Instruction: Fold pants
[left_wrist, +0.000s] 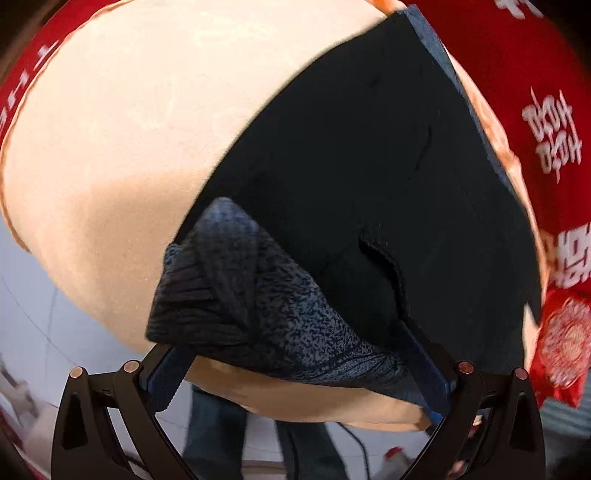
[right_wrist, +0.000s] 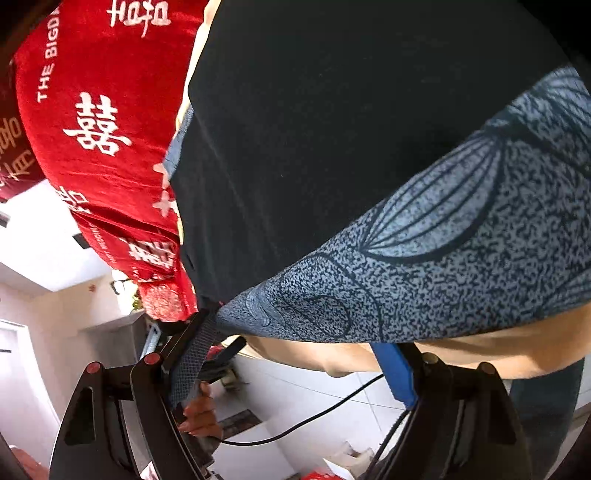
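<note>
Dark navy trousers (left_wrist: 369, 177) with a speckled blue leaf-patterned lining lie flat on a pale peach padded surface (left_wrist: 110, 147), seen from the left wrist camera. Their near end is turned back so the patterned inside shows, with a ribbed dark knit band bunched at the left corner. That folded-back edge hangs over the near rim of the surface, between the blue-padded fingers (left_wrist: 168, 384) of the left gripper (left_wrist: 299, 391). The jaws stand wide apart on either side of the cloth; neither pad visibly presses on it, so the grasp looks released. Red fabric with white printed characters (left_wrist: 524, 110) lies along the far right side of the surface, just beside the trousers. Below the rim, blurred jeans legs and pale floor show.

From the right wrist camera, the same trousers (right_wrist: 332, 129) fill most of the view, their patterned turned-back edge running across the near rim of the peach surface (right_wrist: 517, 343). The right gripper (right_wrist: 295, 369) has its blue pads spread to either side of that edge, not pinching it. The red printed fabric (right_wrist: 99, 122) sits at the left, touching the trousers' side. A person's hand (right_wrist: 199, 413) shows beneath the left finger, and a black cable (right_wrist: 314, 417) trails over the white tiled floor.
</note>
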